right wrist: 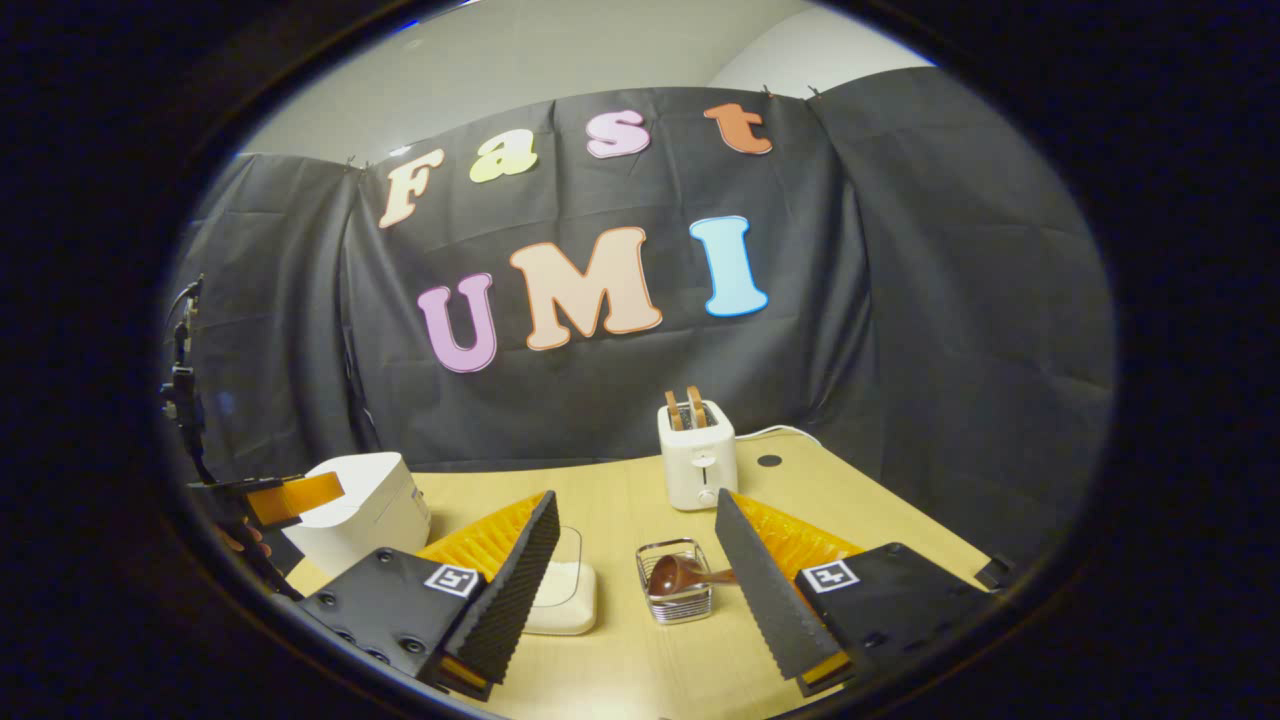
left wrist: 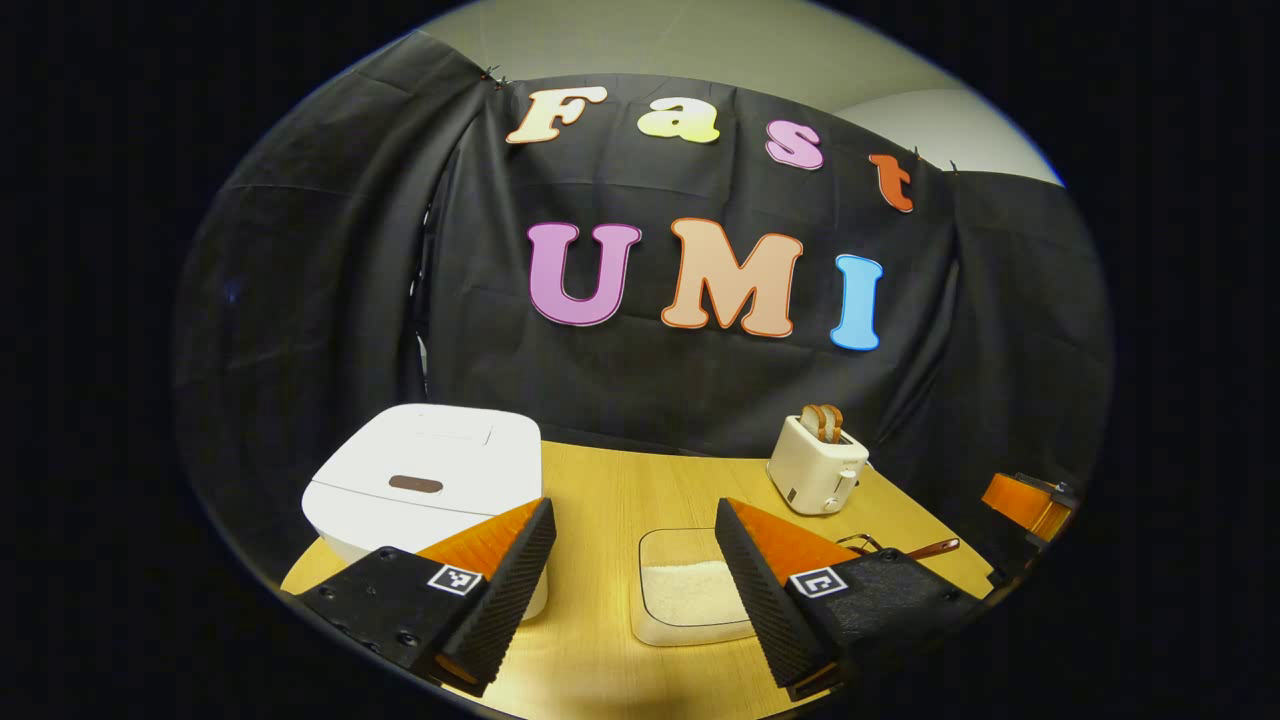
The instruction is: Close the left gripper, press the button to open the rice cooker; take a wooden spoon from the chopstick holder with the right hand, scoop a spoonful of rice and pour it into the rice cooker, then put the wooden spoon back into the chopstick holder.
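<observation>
The white rice cooker (left wrist: 420,470) stands at the table's left with its lid down and a dark button (left wrist: 415,484) on the front. My left gripper (left wrist: 633,510) is open above the table, its left finger next to the cooker. Between its fingers lies a shallow dish of rice (left wrist: 690,590). My right gripper (right wrist: 635,500) is open too, hovering short of the wire chopstick holder (right wrist: 677,590), where the wooden spoon (right wrist: 672,575) rests. The rice dish (right wrist: 565,595) and the cooker (right wrist: 365,510) lie to its left, with the left gripper (right wrist: 295,497) beside the cooker.
A white toaster (left wrist: 818,465) with bread slices stands at the back of the wooden table (left wrist: 600,480); it is just behind the holder (right wrist: 697,460). The right gripper (left wrist: 1025,500) is at the far right edge. Black cloth walls close the back and sides.
</observation>
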